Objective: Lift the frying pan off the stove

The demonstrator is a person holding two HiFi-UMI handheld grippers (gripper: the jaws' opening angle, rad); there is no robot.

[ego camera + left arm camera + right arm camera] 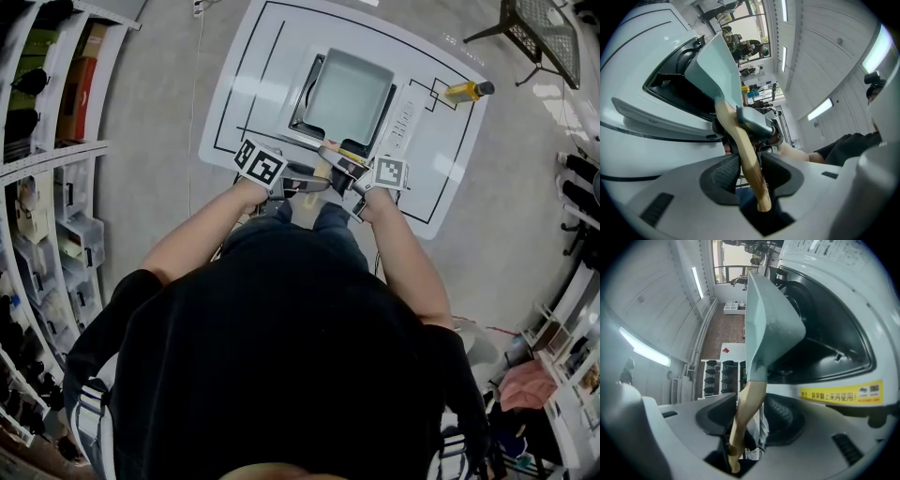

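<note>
A square pale-green frying pan [347, 89] sits on a black-rimmed stove [309, 84] on the white table. Its wooden handle [323, 167] points toward me. My left gripper [309, 183] is at the handle's end; in the left gripper view both pads of the left gripper [749, 171] press on the handle [749, 159]. The right gripper [345, 169] reaches in from the right. In the right gripper view the handle [747, 408] stands between the jaws of the right gripper [750, 420], against the left pad, with a gap to the right pad. The pan [768, 319] rests over the stove [825, 333].
A yellow bottle [466, 90] lies on the table [450, 159] at the right. The stove's control strip [405, 122] runs beside the pan. Shelves [56, 187] line the left, and a black chair [544, 28] stands far right.
</note>
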